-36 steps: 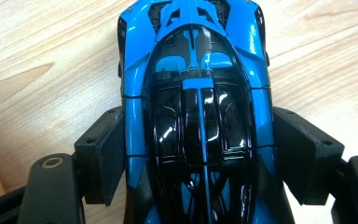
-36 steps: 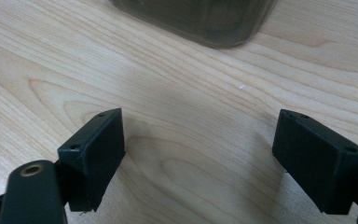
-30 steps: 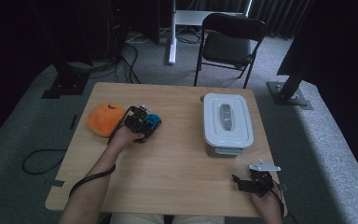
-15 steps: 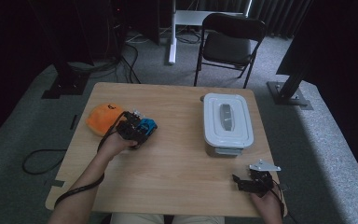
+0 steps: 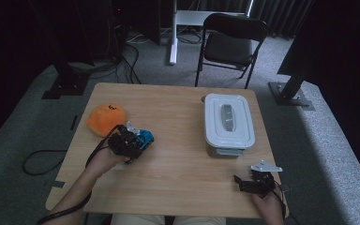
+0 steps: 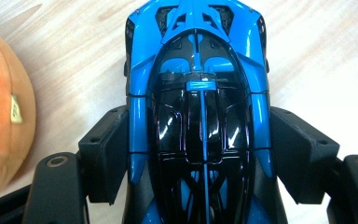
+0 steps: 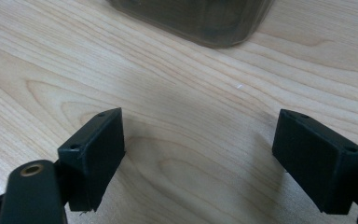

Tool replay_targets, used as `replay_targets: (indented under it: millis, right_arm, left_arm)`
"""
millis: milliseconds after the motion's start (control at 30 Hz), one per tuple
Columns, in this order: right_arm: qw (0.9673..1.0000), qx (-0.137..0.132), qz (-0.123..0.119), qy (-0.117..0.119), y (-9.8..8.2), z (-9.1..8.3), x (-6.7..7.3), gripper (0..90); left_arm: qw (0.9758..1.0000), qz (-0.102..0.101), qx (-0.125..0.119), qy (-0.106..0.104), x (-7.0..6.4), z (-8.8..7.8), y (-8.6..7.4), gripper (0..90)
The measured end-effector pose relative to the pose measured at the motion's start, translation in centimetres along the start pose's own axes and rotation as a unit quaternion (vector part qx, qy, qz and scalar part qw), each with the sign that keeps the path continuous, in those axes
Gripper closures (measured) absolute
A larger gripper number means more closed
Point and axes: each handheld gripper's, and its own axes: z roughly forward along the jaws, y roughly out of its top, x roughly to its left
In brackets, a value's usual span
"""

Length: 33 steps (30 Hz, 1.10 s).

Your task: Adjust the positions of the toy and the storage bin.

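My left claw [image 6: 200, 154] is clamped on a blue and black toy car [image 6: 198, 107], one pad pressed against each flank, its length running straight away from me between the jaws. In the high view the left claw [image 5: 127, 143] and the car [image 5: 145, 138] sit at the left side of the wooden surface [image 5: 178, 164], just right of an orange plush pumpkin [image 5: 104, 119]; I cannot quite tell whether the wheels touch the wood. My right claw [image 7: 214, 158] stands wide open with nothing between its jaws, low over bare wood at the near right corner [image 5: 253, 183]. A white lidded container [image 5: 228, 123] rests on the right half, well apart from the car.
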Motion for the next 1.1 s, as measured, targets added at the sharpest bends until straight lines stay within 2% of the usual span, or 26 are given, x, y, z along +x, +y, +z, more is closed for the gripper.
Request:
replay_targets:
  millis: [267,333,500,567,667,733,833,1100]
  right_arm:
    - [1.0,0.0,0.001,0.0,0.0,0.0,0.0,16.3]
    - [1.0,0.0,0.001,-0.001,0.0,0.0,0.0,16.3]
    - [1.0,0.0,0.0,-0.001,0.0,0.0,0.0,16.3]
    - [1.0,0.0,0.0,-0.001,0.0,0.0,0.0,16.3]
    - [1.0,0.0,0.0,-0.001,0.0,0.0,0.0,16.3]
    - [1.0,0.0,0.0,-0.001,0.0,0.0,0.0,16.3]
    - [1.0,0.0,0.0,-0.001,0.0,0.0,0.0,16.3]
    - [1.0,0.0,0.0,-0.001,0.0,0.0,0.0,16.3]
  left_arm:
    - [0.9999,0.01,-0.006,-0.003,-2.0,-1.0,-2.0,28.3]
    - [0.9998,0.019,0.0,-0.008,-2.5,-1.0,-2.4,28.3]
    - [0.9995,0.025,0.0,-0.017,-3.5,-1.2,-3.4,28.3]
    - [0.9996,0.026,0.001,-0.011,-3.8,-1.1,-3.8,28.3]
    - [0.9995,0.025,0.004,-0.016,-4.1,-0.8,-4.4,28.2]
    - [0.9996,0.027,0.007,-0.01,-4.3,-0.6,-4.7,28.3]
    - [0.9995,0.029,0.012,-0.01,-4.5,-0.2,-5.2,28.3]
    - [0.9996,0.021,0.016,-0.012,-4.7,0.6,-5.5,28.2]
